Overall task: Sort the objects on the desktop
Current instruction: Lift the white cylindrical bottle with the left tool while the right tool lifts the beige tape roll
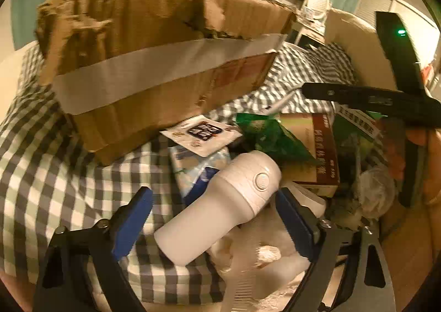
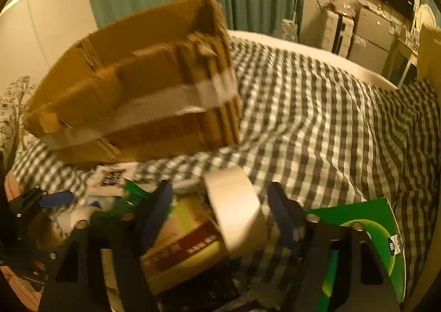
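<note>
In the left wrist view a white handheld device (image 1: 220, 201) with a round button lies between the blue pads of my left gripper (image 1: 217, 218). The jaws stand wide on either side of it and do not touch it. Behind it lie a white snack packet (image 1: 201, 133), a green bag (image 1: 270, 135) and a brown box (image 1: 311, 152). In the right wrist view a roll of beige tape (image 2: 234, 210) sits between the fingers of my right gripper (image 2: 220, 213), which are apart from it. A red and yellow box (image 2: 182, 246) lies beneath.
A torn cardboard box (image 1: 154, 64) with a white tape band stands on the checked cloth (image 1: 49, 163); it also shows in the right wrist view (image 2: 137, 97). A green board (image 2: 369, 232) lies at the right. The right gripper's black body (image 1: 386, 97) crosses the left view.
</note>
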Tool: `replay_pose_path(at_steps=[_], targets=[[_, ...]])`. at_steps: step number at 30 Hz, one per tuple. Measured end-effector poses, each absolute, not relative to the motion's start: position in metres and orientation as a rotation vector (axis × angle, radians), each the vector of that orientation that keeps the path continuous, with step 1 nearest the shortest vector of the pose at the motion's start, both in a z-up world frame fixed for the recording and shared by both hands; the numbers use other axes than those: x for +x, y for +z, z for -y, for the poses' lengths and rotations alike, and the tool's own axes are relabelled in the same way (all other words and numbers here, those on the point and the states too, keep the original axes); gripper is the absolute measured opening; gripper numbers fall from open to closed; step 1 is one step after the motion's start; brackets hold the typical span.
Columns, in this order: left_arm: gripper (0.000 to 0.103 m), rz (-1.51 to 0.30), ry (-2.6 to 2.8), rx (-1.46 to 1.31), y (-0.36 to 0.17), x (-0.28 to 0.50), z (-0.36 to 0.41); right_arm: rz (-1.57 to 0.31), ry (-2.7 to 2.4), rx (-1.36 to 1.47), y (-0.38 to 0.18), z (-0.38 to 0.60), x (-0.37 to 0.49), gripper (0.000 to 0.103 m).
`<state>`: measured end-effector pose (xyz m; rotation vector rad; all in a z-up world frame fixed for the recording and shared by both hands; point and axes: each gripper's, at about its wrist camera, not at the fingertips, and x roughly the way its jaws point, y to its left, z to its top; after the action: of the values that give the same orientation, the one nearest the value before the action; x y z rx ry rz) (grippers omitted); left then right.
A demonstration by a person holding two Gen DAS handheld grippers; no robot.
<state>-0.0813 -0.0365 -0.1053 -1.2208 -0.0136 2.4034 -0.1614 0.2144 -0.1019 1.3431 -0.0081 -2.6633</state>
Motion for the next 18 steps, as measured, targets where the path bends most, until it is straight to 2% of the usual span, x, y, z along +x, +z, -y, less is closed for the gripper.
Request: replay_pose_path(at_steps=[1,3,7,14,18], targets=[[0.086,-0.001,2.390,-1.220,-0.106,-0.081,0.034,0.021,-2.652,1.363,-0.105,-0.217,-0.162,0.047],[0.072,-0.030,2.353,-1.222,-0.106,-0.079,0.030,0.027,-2.658,1.376,-0.108,-0.222,-0.160,0.037],[0.061,-0.097,2.324,-1.217,-0.107,-0.074,0.023,0.032,-2.675,1.377,-0.106,-0.225,-0.150,0.034],[0.056,-0.125,2.335,-1.212,-0.105,-0.072,0.023,0.055,-2.753,1.327,-0.089,-0.224,-0.121,0.032],[0.061,-0.072,2.314,-1.257,-0.110,-0.082,0.025,0.114,-2.729,1.319,-0.086,-0.222,-0.103,0.029]])
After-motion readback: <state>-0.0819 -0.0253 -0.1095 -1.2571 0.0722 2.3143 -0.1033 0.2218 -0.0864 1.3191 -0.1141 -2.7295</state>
